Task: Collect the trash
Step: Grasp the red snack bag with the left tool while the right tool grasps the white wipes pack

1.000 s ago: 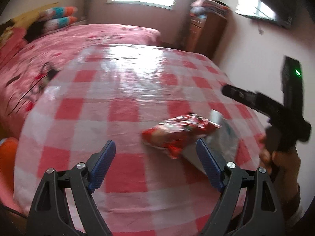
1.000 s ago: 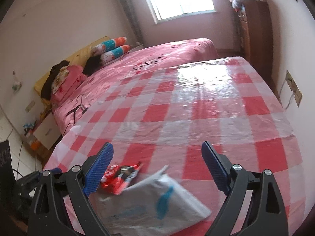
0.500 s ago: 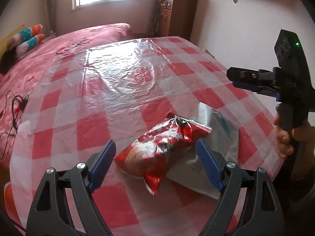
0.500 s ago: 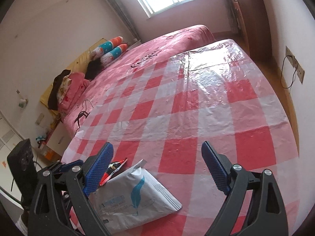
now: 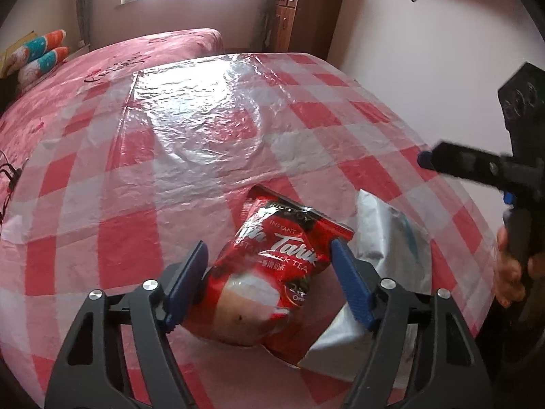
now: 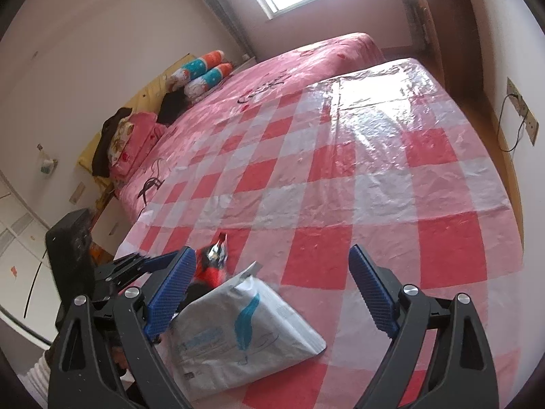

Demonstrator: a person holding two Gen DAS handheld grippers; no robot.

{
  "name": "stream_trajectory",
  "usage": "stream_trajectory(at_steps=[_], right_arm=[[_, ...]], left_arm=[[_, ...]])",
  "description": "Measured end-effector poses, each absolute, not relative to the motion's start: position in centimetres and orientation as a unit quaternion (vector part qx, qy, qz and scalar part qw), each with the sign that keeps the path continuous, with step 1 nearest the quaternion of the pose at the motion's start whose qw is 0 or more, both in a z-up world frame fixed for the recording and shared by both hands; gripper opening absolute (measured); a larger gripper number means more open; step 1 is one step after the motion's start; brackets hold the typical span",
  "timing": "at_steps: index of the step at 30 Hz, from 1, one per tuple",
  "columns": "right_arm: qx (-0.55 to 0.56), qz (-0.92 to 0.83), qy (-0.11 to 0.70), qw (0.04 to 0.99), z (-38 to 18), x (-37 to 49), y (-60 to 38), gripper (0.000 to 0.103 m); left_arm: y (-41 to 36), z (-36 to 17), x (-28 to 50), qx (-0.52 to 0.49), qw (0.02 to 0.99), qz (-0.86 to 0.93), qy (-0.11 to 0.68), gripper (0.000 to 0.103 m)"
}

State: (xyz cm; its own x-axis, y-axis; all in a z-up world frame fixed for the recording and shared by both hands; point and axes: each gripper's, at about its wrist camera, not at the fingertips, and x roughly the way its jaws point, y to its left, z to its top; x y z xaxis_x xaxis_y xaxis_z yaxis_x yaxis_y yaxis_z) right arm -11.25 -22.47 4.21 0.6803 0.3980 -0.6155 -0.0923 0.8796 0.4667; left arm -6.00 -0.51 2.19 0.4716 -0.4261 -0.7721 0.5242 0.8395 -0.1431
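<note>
Since a moment ago, the left gripper [image 5: 269, 266] has been brought down around the red tea packet [image 5: 272, 272], now between its narrowed jaws, seemingly touched but not yet lifted. Just beyond, one white pouch [image 6: 238, 330] is framed by the right gripper [image 6: 269, 283], jaws wide. Two trash items are counted on the checkered cloth [image 6: 374, 187].

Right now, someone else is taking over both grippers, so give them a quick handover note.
Left gripper: open, fingers either side of the red milk tea packet, not yet clamped.
Right gripper: open, holding nothing, above the white pouch.
Both pieces of trash lie on the checked tablecloth, the packet partly overlapping the pouch.
Done: nothing collected.
Left: close on the packet, lift it, then take the pouch. No bin in view.
</note>
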Motion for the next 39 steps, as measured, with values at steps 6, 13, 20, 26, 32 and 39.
stream_trajectory(at_steps=[6, 13, 20, 26, 32, 39], right_arm=[[0.169, 0.155, 0.399, 0.888, 4.2, -11.5, -20.5, 0.090], [0.144, 0.156, 0.410, 0.887, 4.7, -12.3, -19.4, 0.090], [0.148, 0.130, 0.425, 0.884, 4.1, -12.8, -19.4, 0.090], [0.139, 0.112, 0.441, 0.879, 3.8, -14.1, -18.4, 0.090], [0.129, 0.084, 0.450, 0.880, 3.4, -15.5, -17.1, 0.090], [0.159, 0.071, 0.480, 0.860, 1.5, -15.2, -15.6, 0.090]], left_arm=[[-0.9, 2.0, -6.5, 0.056, 0.865, -0.266, 0.422, 0.068], [0.6, 2.2, -6.2, 0.014, 0.875, -0.232, 0.424, 0.050], [2.3, 2.1, -6.3, -0.015, 0.883, -0.209, 0.420, 0.049], [4.2, 2.1, -6.3, -0.036, 0.889, -0.181, 0.420, 0.049], [6.5, 2.2, -6.8, -0.040, 0.893, -0.160, 0.419, 0.049], [8.7, 2.1, -7.3, -0.034, 0.898, -0.143, 0.414, 0.049]])
